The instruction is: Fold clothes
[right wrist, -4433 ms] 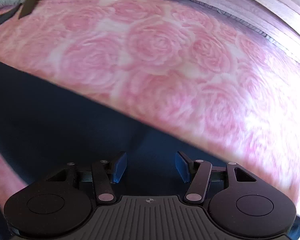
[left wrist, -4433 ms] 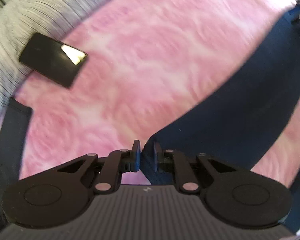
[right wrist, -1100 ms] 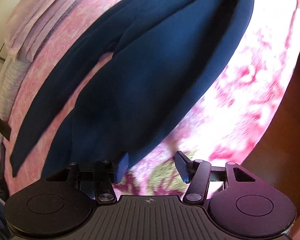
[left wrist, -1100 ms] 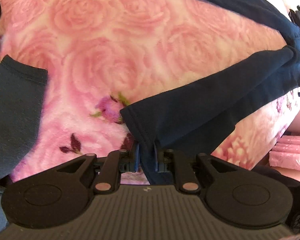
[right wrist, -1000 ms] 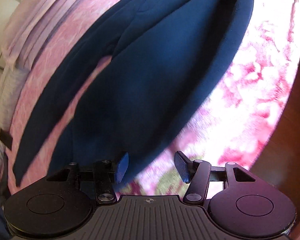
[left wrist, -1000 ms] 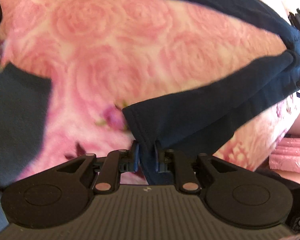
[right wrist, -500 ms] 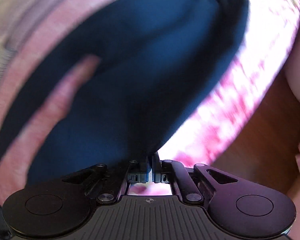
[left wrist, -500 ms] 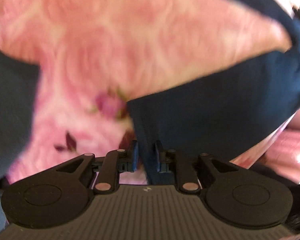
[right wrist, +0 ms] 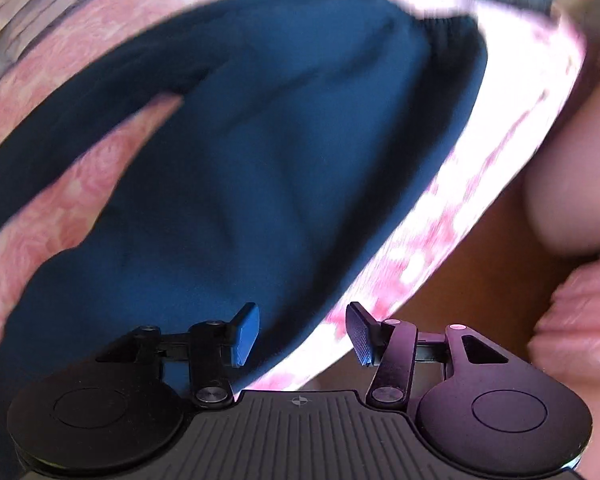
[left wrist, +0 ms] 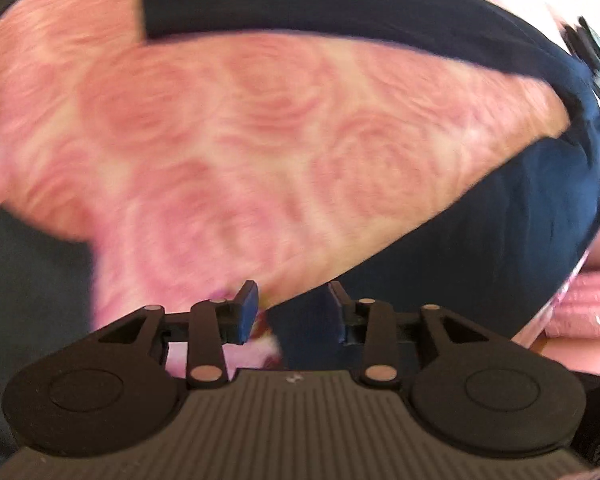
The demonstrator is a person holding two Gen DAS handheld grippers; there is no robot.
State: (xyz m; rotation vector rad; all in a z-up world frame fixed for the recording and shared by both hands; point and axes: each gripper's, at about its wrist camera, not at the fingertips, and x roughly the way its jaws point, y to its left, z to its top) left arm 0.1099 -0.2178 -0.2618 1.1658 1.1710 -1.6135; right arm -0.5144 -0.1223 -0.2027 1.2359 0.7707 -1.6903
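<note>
Navy trousers lie on a pink rose-patterned blanket.

navy trousers blurred, cut off right

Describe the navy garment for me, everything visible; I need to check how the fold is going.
The navy garment is soft, matte dark-blue knit, lying spread on the pink rose-patterned blanket. It looks like trousers: two legs part with blanket showing between them, and a gathered waistband shows at the far end. In the left wrist view one leg runs as a long band across the top. Its edge passes between both grippers' open fingers; neither pinches it.
</note>
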